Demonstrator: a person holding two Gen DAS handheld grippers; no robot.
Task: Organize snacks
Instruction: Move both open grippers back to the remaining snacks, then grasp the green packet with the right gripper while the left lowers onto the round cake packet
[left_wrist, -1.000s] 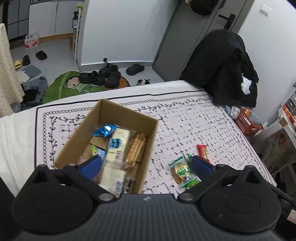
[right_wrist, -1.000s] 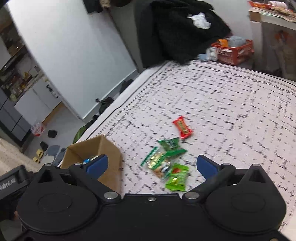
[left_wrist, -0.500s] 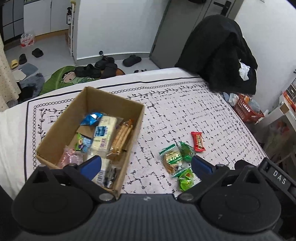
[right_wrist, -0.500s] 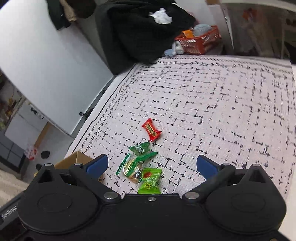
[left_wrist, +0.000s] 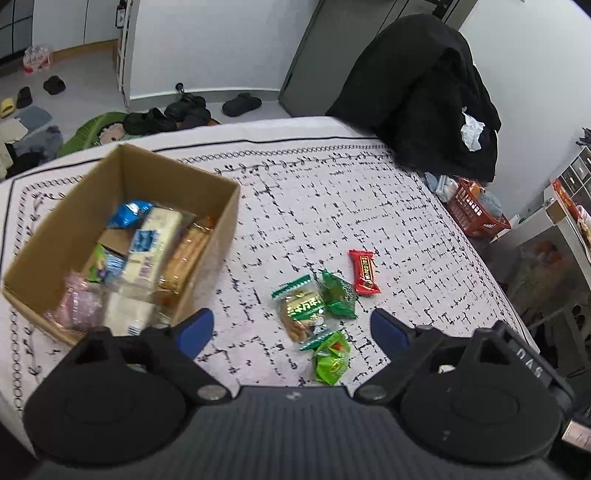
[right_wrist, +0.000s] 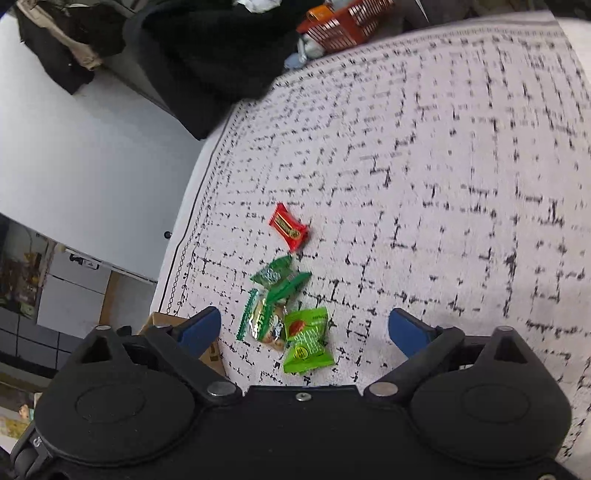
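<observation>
A: What's in front of you?

B: A white cloth-covered table with black dashes, then an open brown cardboard box part-filled with snacks. Beside it lie four loose packets.

A: Your grippers?

B: Left gripper and right gripper both spread wide, holding nothing.

A: Which packet first?

B: The bright green crinkly foil packet, nearest. It looks light, slippery and crushable, so I'd pinch its sealed edge.

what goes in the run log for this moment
left gripper open, empty | right gripper open, empty | four snacks loose on cloth | box part filled
</observation>
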